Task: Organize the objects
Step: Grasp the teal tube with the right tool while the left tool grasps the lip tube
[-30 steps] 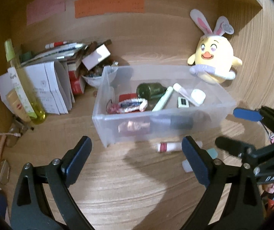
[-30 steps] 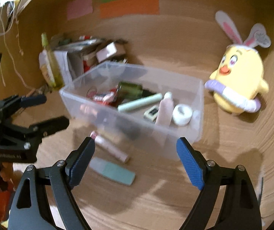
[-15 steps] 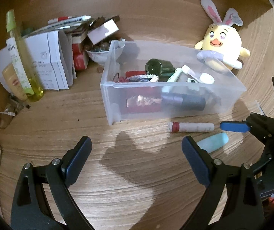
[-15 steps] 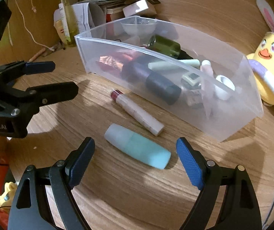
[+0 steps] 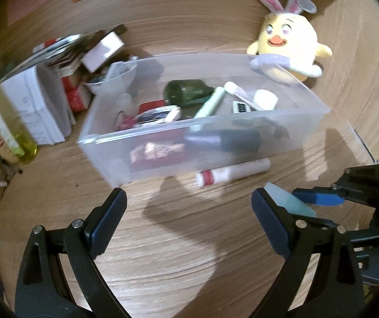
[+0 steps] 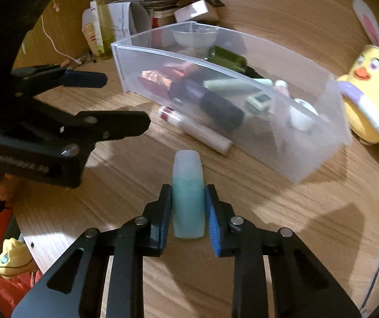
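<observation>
Right wrist view has the right gripper (image 6: 188, 206) freshly clamped on the teal bottle (image 6: 188, 198) just off the bench (image 6: 269, 212), so it'd best lift straight, clear the bin (image 6: 319, 156) wall, while the left gripper (image 5: 189, 221) fingers stay apart, empty.

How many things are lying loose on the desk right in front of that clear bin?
2: a red-capped tube lies against the clear bin; a teal bottle is clamped in the right tool. The bin may hide more.

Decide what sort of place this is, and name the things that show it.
Probably a home desk or dressing nook: a wooden top, a clear bin of cosmetics, a plush chick, and papers stacked by the wall.
</observation>
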`<state>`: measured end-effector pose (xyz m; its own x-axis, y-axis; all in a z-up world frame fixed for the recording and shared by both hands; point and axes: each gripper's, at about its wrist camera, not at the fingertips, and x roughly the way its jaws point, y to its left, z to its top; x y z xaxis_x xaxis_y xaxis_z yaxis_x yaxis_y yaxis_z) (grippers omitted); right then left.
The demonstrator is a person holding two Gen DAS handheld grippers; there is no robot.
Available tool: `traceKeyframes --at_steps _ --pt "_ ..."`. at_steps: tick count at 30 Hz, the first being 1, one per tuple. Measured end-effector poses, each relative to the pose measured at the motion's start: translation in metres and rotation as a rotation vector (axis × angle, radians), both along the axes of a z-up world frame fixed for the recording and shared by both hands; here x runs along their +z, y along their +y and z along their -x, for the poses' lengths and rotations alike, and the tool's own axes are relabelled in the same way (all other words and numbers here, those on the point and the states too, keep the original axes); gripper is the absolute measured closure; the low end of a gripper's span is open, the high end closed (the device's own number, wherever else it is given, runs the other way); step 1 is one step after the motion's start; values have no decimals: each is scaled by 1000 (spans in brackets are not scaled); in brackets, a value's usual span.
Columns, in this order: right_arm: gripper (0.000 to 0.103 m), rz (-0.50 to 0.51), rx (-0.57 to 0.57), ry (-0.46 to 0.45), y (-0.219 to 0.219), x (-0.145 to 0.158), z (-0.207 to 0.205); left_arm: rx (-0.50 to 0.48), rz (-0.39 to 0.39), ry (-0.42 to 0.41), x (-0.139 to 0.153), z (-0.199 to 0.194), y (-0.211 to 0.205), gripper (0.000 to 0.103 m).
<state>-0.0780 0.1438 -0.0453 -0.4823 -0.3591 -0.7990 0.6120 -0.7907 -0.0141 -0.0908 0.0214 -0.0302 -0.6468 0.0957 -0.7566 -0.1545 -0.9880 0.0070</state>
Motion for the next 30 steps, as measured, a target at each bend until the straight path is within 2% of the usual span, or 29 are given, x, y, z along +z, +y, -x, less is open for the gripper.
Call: traceKeyframes --at_steps 9,15,18,20,23,24,28,30 --pt "80 29 -92 13 45 6 -8 -94 78 -35 -8 21 34 7" --pt "80 60 -111 17 51 12 -2 -155 84 -87 -22 30 45 7" --pt "80 67 -112 13 54 11 -3 -185 53 -112 -28 29 47 8" --pt "80 73 -114 8 55 11 -2 -199 10 -133 -28 29 44 22" --pt "80 83 -117 3 56 10 -2 -191 5 -119 -25 25 39 40" --pt "80 87 -117 0 57 10 -3 -190 6 -114 -24 22 37 43" --pt "80 97 -121 -4 56 10 -3 -188 8 -106 -20 11 32 72" --pt "80 104 -121 -6 56 10 -3 -187 5 -107 -19 7 31 76"
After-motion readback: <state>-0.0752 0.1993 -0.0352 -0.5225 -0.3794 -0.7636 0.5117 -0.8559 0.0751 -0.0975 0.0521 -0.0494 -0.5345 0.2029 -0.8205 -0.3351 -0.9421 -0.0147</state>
